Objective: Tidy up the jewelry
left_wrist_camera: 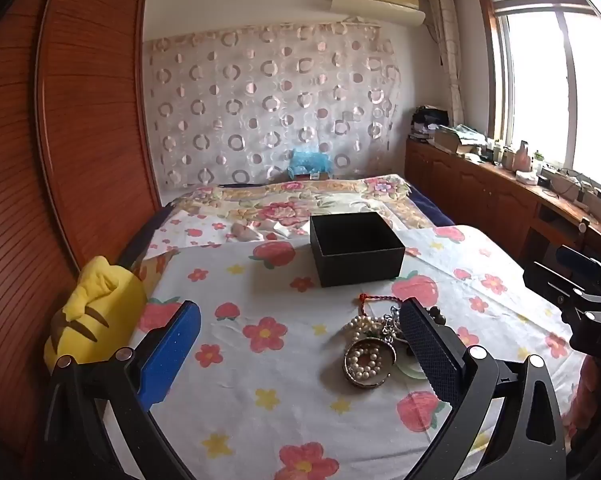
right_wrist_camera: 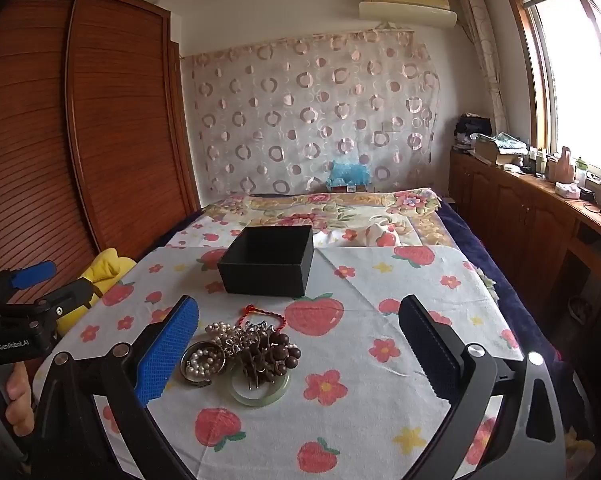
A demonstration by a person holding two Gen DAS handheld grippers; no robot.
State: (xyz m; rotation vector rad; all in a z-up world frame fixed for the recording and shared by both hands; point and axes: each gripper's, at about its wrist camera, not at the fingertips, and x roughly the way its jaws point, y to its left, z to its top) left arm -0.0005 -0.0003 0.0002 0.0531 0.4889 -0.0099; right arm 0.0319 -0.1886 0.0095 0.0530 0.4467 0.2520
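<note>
A heap of jewelry lies on the flowered cloth: a pearl strand in a metal bangle [left_wrist_camera: 366,362] [right_wrist_camera: 203,358], dark wooden beads [right_wrist_camera: 276,354], a pale jade bangle [right_wrist_camera: 260,394], a silver chain and a red cord [right_wrist_camera: 260,312]. An open, empty black box [left_wrist_camera: 356,248] [right_wrist_camera: 270,260] stands just behind the heap. My left gripper [left_wrist_camera: 300,348] is open, above the cloth, with the heap near its right finger. My right gripper [right_wrist_camera: 300,352] is open, with the heap near its left finger. Both hold nothing.
The cloth covers a table [right_wrist_camera: 380,360] in front of a bed with a floral quilt [right_wrist_camera: 332,208]. A yellow plush [left_wrist_camera: 96,312] sits at the table's left edge by the wooden wardrobe [left_wrist_camera: 80,120]. A cluttered wooden counter [right_wrist_camera: 540,200] runs under the window at right.
</note>
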